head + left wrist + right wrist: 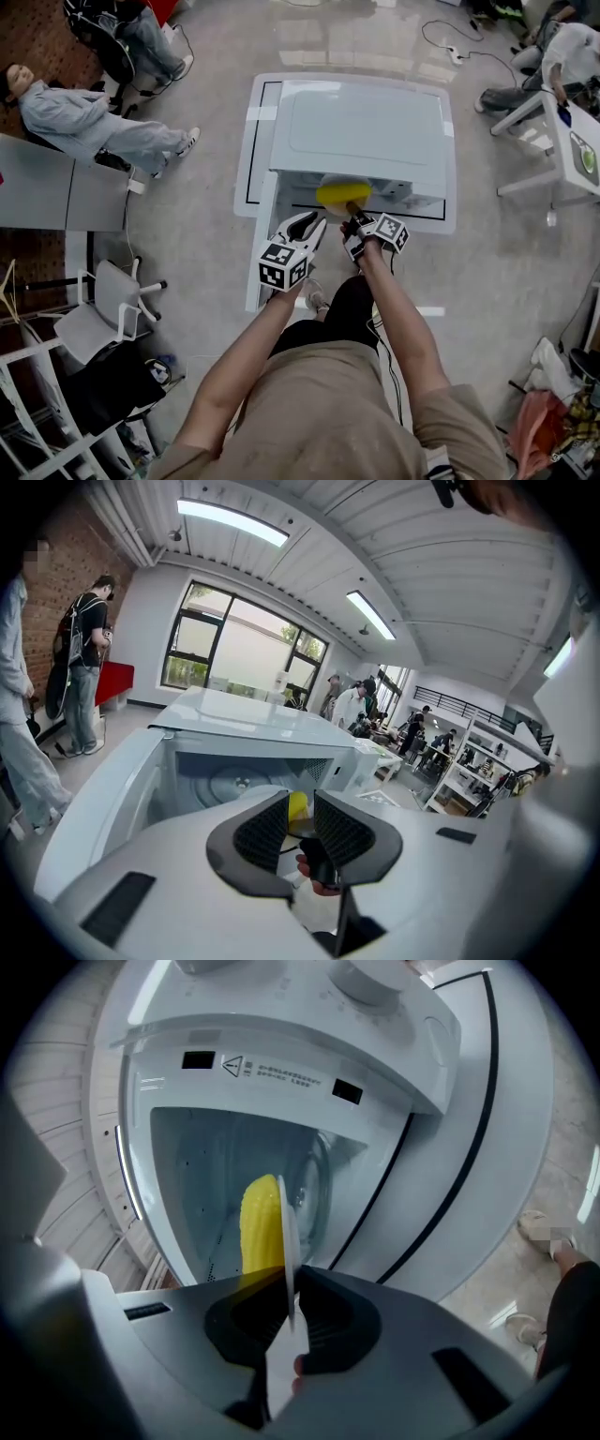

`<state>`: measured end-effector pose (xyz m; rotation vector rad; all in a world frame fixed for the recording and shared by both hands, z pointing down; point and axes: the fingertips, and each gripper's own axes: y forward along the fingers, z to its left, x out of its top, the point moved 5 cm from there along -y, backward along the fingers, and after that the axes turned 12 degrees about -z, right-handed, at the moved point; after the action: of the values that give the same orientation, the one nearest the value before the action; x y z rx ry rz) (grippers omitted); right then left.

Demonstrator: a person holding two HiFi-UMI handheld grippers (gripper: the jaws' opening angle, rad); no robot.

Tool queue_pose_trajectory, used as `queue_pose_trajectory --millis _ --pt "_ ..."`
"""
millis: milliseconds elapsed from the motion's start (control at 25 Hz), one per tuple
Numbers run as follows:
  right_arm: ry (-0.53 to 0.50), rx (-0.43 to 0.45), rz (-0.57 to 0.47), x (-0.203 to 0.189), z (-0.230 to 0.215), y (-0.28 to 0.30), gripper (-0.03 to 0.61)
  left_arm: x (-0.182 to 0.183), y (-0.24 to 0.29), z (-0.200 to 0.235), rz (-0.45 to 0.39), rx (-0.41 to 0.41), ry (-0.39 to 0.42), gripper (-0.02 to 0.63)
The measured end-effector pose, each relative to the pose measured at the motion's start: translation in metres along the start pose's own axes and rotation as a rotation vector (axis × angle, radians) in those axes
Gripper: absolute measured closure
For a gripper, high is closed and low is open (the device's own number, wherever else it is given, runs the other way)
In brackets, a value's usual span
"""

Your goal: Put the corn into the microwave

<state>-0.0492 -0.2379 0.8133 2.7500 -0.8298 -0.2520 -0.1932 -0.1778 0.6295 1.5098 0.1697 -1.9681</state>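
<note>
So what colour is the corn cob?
The ridged corn cob is bright yellow, and it shows best in the right gripper view.

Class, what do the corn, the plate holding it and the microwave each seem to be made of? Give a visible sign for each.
Corn: bright, even yellow with rows of kernels; real or plastic, unclear.
Plate: thin, smooth, pale rim; probably plastic or ceramic.
Microwave: smooth, slightly glossy white shell; painted metal or plastic.

Bright, even daylight over my microwave [361, 131].
Ceiling strips [232, 522] above it glare; my gripper views bow and darken at their edges.
</note>
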Motion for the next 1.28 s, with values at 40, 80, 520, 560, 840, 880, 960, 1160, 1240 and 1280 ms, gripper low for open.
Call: queue_pose_trajectory --millis 40,80,520,560,840,880,960,1160,1240,1280 --pt "0.009 0.000 -0.006 0.001 -0.002 0.005 0.554 0.000 0.001 0.001 0.005 0.000 0.000 0.522" --pt "0.020 0.002 -0.012 0.002 -0.005 0.010 0.554 -0.001 0.002 0.002 0.010 -0.002 0.000 0.522" --pt "0.104 -0.004 -0.086 0.010 -0.012 0.049 0.554 -0.009 0.011 -0.001 0.058 -0.048 0.019 0.522" --pt "0.112 -0.008 -0.091 0.011 -0.013 0.050 0.554 -0.011 0.011 -0.003 0.062 -0.057 0.019 0.522" --pt "0.149 -0.052 -0.120 0.013 -0.023 0.054 0.555 -0.013 0.006 -0.011 0.083 -0.092 0.032 0.522" --pt "0.146 -0.055 -0.124 0.015 -0.024 0.055 0.555 -0.013 0.006 -0.011 0.086 -0.097 0.036 0.522" --pt "0.132 -0.067 -0.126 0.020 -0.023 0.058 0.554 -0.012 0.006 -0.011 0.088 -0.103 0.042 0.522" --pt "0.077 -0.132 -0.068 0.023 -0.019 0.067 0.551 -0.014 0.004 -0.012 0.093 -0.114 0.035 0.522" --pt "0.032 -0.121 -0.043 0.023 -0.016 0.068 0.542 -0.016 0.003 -0.014 0.096 -0.123 0.034 0.522" --pt "0.013 -0.100 -0.032 0.021 -0.013 0.067 0.504 -0.016 0.002 -0.015 0.098 -0.126 0.032 0.522"
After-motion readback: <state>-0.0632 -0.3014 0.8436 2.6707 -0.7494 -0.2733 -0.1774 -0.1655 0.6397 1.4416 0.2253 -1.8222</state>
